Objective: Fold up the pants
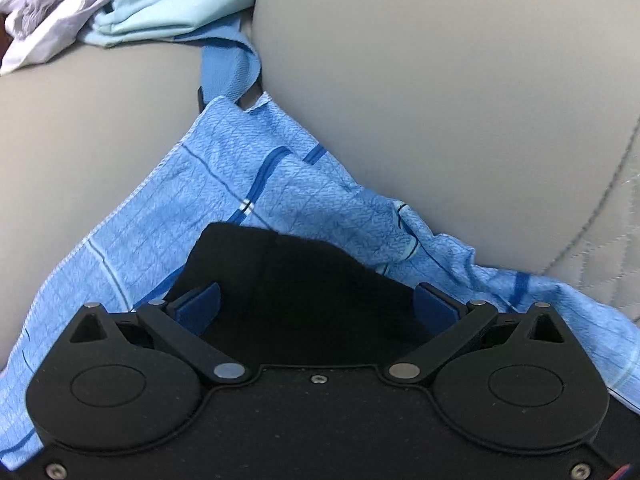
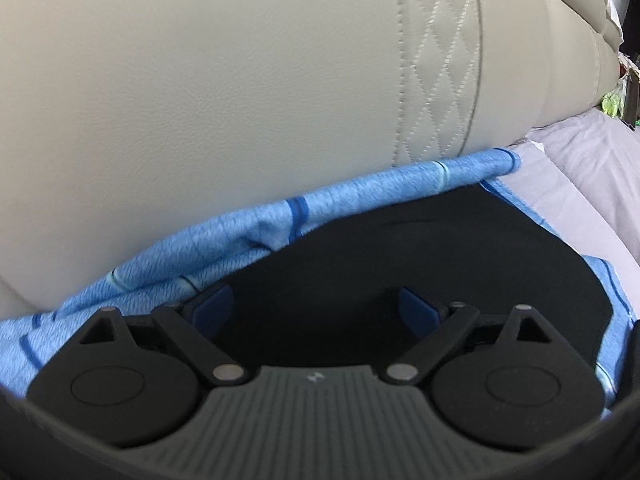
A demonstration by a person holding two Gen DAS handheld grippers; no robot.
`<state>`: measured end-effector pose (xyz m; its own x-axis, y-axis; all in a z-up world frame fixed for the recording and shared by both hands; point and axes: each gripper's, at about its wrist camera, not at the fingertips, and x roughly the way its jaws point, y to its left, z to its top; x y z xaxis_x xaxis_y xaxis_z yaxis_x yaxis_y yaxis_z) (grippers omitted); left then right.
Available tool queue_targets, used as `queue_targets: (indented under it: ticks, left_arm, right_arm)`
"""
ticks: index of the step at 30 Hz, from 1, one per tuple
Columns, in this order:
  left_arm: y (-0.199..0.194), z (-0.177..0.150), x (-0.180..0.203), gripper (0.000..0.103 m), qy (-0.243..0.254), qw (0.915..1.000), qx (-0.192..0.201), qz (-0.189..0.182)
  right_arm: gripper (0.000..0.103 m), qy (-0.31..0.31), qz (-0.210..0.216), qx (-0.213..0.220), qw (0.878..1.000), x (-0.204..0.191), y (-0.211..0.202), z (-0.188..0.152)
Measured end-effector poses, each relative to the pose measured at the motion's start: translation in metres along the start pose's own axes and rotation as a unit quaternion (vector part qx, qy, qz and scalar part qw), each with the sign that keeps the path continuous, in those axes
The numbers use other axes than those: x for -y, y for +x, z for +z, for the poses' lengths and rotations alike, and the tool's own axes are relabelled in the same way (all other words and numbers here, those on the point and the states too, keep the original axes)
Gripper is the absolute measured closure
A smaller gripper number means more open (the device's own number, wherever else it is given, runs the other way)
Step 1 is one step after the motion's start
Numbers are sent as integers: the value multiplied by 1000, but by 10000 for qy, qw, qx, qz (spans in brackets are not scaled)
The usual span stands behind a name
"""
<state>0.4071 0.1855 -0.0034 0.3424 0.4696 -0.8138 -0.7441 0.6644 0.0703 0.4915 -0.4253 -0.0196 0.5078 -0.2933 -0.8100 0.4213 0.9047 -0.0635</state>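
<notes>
The black pants (image 1: 296, 280) lie on a blue checked cloth (image 1: 168, 216) spread over a grey leather seat. In the left wrist view my left gripper (image 1: 316, 304) is open, its blue pads wide apart over the near part of the pants. In the right wrist view the pants (image 2: 420, 248) fill the middle, and my right gripper (image 2: 316, 304) is open above them with nothing between the pads. The blue cloth (image 2: 240, 220) bunches up against the seat back behind the pants. Most of the pants are hidden under the gripper bodies.
The grey seat back (image 2: 200, 80) with diamond stitching rises close behind. A pile of pale blue and lilac clothes (image 1: 120, 4) lies at the far left of the seat. A lilac sheet (image 2: 580, 184) lies to the right of the blue cloth.
</notes>
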Motion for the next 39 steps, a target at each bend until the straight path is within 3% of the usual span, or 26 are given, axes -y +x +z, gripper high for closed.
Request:
queue_targets:
  ticks: [3,12,14,15,16,17,22,28,33,36,39]
  left_arm:
    - [11,1,6,0,8,9998,-120,171]
    - [23,5,9,0,-19,9993,-226,311]
    - [26,6,10,0,39,9991,-261,340]
    - [25,5,11,0,83,9990,-267,351]
    - [25,5,12,0,128,9989,-270,349]
    - [24,4,12,0,156,9989,-271,335]
    - [22,3,9,0,176,9993,-277,202]
    - [16,6,-10,0,-165,9992,-282,-246]
    - [14,11,-25,0,-455,9963,-373,-621]
    - [15,11,-22,0,-319,9969,-411,-588]
    - [13,11,-21,0,-512,9959,-470,-573]
  right_arm:
    - [0,35,-90,-124,9999,-7,14,5]
    - [2,-179,-189,-288,9992,-17,34,15]
    - [16,-254,-98,-251,9993,-15,32,15]
    - [39,-288,-118,-172,9994,-14,28,15]
    - [80,-306,-224,-95,9992,-13,24,15]
    - [99,-254,-290,-67,9992,-9,20,17]
    - [100,-14,180,1,9998,22,0,10]
    - [101,250,825,468,9952,64,-40,-18]
    - [100,351,896,687,9930,90,-61,-43]
    - [100,499,983,660,9917,108,-66,-55]
    - [100,610,1026,572,9912,119,-66,-66]
